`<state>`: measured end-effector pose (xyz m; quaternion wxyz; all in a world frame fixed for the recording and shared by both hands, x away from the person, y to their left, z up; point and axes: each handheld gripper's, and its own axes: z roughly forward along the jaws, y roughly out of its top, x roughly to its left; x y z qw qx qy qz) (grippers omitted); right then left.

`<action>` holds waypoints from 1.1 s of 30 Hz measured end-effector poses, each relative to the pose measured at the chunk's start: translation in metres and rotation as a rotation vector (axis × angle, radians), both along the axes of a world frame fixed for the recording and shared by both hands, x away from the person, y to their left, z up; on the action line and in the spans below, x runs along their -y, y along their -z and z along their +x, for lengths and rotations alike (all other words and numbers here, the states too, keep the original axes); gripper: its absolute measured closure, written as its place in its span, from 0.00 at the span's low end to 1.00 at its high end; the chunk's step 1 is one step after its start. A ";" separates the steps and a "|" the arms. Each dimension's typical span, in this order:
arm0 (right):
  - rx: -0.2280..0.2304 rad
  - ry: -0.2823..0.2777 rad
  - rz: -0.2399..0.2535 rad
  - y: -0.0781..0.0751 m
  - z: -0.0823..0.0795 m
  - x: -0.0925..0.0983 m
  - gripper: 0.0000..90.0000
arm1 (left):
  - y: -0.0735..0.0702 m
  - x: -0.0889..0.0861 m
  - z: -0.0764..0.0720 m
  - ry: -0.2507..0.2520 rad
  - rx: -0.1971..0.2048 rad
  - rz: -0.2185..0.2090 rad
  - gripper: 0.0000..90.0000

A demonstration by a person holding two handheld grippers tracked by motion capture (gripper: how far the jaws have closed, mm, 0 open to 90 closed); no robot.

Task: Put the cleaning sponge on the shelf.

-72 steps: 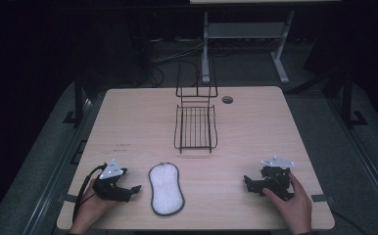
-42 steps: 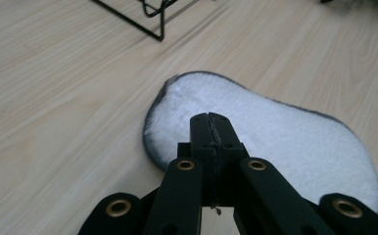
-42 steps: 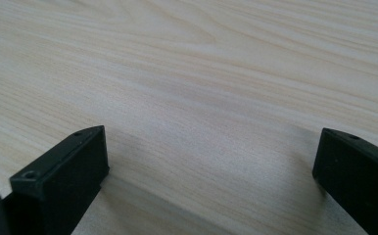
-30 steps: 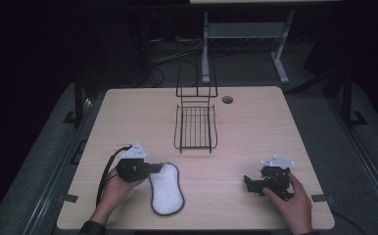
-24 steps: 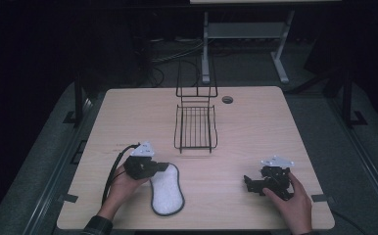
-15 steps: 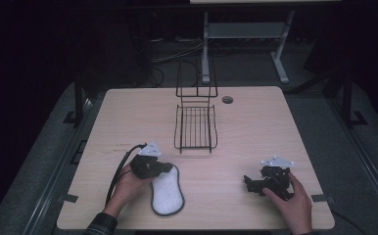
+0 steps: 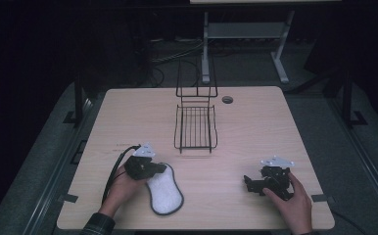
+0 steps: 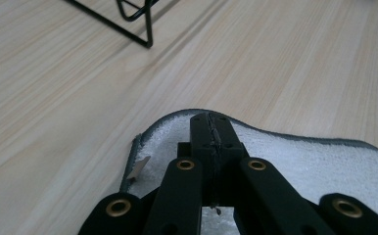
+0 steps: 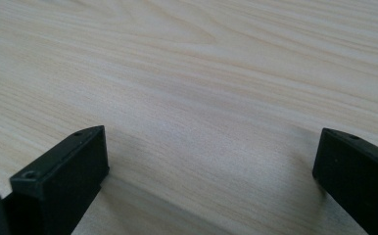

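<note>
A white fleecy oval pad with a dark rim lies flat on the wooden table, front left of centre. My left gripper rests over the pad's far end, held by a hand. In the left gripper view its jaws are pressed together above the pad, with nothing between them. My right gripper sits near the table's front right in the other hand. The right gripper view shows it open, its jaws wide apart over bare wood.
A black wire rack with a tall back frame stands at the table's centre; one corner of it appears in the left gripper view. A round grommet sits behind it to the right. A metal stand is beyond the table.
The left hand has carried its gripper rightward from the table's left side onto the pad's far end. The right gripper has stayed put, and so has the pad.
</note>
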<state>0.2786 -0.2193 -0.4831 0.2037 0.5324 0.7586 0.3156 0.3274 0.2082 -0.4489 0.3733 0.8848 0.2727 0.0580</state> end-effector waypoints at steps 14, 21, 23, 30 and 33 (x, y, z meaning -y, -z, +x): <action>0.000 0.000 0.000 0.000 0.000 0.000 0.00 | -0.001 -0.041 -0.004 -0.108 0.003 0.007 1.00; 0.000 0.000 0.000 0.000 0.000 0.000 0.00 | -0.010 -0.041 -0.023 -0.098 0.000 -0.038 1.00; 0.000 0.000 0.000 0.000 0.000 0.000 0.00 | -0.012 -0.039 -0.032 -0.084 0.007 -0.042 0.99; -0.002 0.001 0.001 0.000 0.000 0.000 0.00 | -0.010 -0.042 -0.066 -0.067 0.018 -0.050 0.99; -0.001 0.000 0.000 0.000 0.000 0.000 0.00 | -0.007 -0.042 -0.078 -0.059 0.004 -0.051 0.99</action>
